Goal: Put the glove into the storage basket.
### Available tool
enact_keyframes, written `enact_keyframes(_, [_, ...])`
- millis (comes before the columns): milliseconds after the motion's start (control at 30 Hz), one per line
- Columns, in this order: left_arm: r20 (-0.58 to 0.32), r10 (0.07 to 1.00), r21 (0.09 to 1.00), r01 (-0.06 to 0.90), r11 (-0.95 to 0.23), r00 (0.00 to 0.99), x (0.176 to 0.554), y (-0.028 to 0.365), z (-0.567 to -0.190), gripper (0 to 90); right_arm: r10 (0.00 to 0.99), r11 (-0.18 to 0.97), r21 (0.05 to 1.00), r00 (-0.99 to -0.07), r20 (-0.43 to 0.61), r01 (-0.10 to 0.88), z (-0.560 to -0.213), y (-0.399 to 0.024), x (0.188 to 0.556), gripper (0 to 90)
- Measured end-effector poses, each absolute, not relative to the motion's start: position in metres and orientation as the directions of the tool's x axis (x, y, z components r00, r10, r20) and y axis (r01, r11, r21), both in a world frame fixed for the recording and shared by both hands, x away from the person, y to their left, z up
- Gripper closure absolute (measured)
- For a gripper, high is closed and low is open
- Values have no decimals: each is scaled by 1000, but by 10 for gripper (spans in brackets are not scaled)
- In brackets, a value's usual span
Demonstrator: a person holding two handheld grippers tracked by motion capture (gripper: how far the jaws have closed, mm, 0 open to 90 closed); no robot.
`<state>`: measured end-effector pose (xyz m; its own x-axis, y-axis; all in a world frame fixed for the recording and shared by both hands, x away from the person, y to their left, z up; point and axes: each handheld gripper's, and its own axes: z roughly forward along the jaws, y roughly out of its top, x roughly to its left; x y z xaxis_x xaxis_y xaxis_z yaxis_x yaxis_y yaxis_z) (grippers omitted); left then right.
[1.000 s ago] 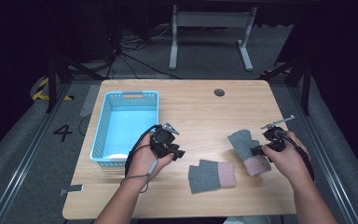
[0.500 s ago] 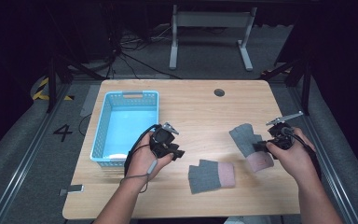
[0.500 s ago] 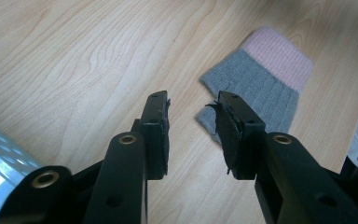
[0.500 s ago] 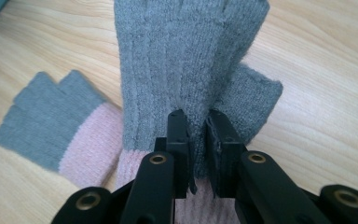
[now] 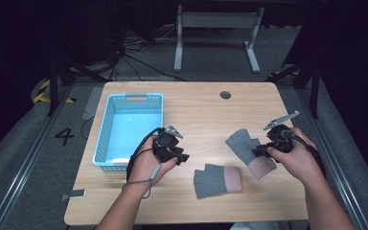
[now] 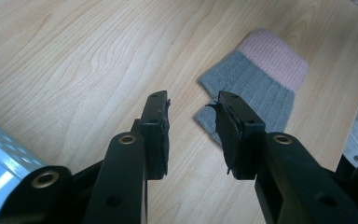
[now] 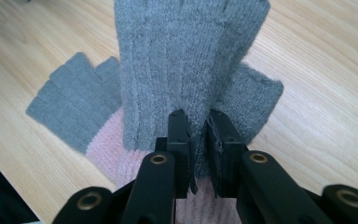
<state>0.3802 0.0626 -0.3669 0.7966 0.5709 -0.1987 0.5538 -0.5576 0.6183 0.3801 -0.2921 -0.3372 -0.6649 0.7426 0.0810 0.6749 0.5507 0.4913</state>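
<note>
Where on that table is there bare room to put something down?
The far strip around the round hole is bare, as is the near edge below the basket. It is crowded between the two gloves.

The left gripper (image 5: 175, 152) sits low over the table with its jaws apart and nothing between them. The right gripper (image 5: 264, 149) has its jaws nearly together, pinching soft cloth. Both forearms reach forward.
</note>
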Motion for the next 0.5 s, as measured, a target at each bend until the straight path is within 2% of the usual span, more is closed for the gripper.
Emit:
enact_keyframes(300, [-197,583,619,561,-550,788,375,70,-366,652,655,641,476,-753,68,601,-335,-278,385,808])
enact_keyframes(500, [-198,601,613,576,-541,774,371,77,-367,652,544,734,451,-837,57,508,-336,-264,393,807])
